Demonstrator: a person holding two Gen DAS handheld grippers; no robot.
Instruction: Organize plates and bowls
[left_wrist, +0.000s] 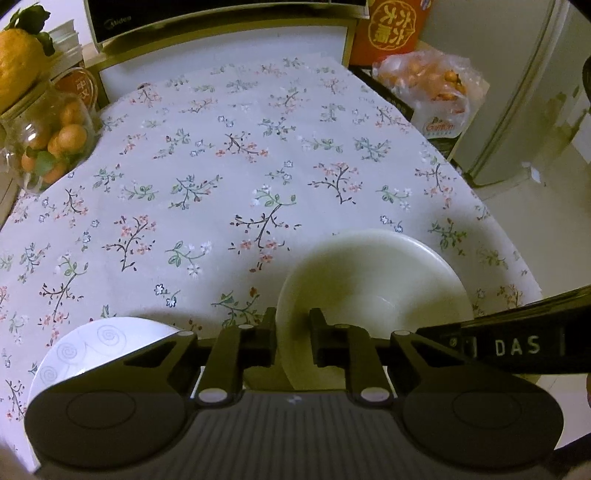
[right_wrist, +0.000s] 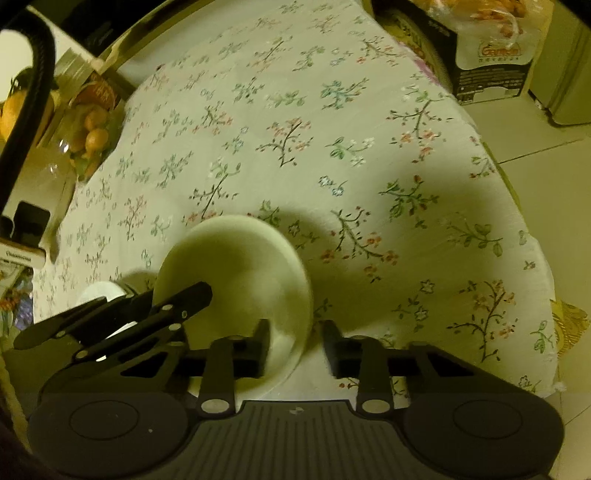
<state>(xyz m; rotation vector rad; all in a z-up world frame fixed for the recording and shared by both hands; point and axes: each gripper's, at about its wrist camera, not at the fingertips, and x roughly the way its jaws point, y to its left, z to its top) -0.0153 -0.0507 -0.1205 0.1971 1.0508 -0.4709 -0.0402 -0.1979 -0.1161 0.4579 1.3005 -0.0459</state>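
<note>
A plain white bowl (left_wrist: 373, 280) sits on the floral tablecloth (left_wrist: 221, 177) near the front right. My left gripper (left_wrist: 293, 328) straddles the bowl's left rim, jaws close on it. A white plate with grey swirls (left_wrist: 92, 347) lies at the front left, partly hidden by the gripper body. In the right wrist view the same bowl (right_wrist: 236, 273) shows, with my right gripper (right_wrist: 295, 343) straddling its right rim, jaws apart with a gap on the outer side. The left gripper (right_wrist: 147, 314) reaches over the bowl's left edge there.
A glass jar of small oranges (left_wrist: 51, 144) stands at the back left, a microwave (left_wrist: 184, 18) behind it. A red box (left_wrist: 391, 29) and a bag of snacks (left_wrist: 432, 88) sit at the back right. The table edge (right_wrist: 535, 258) drops to tiled floor on the right.
</note>
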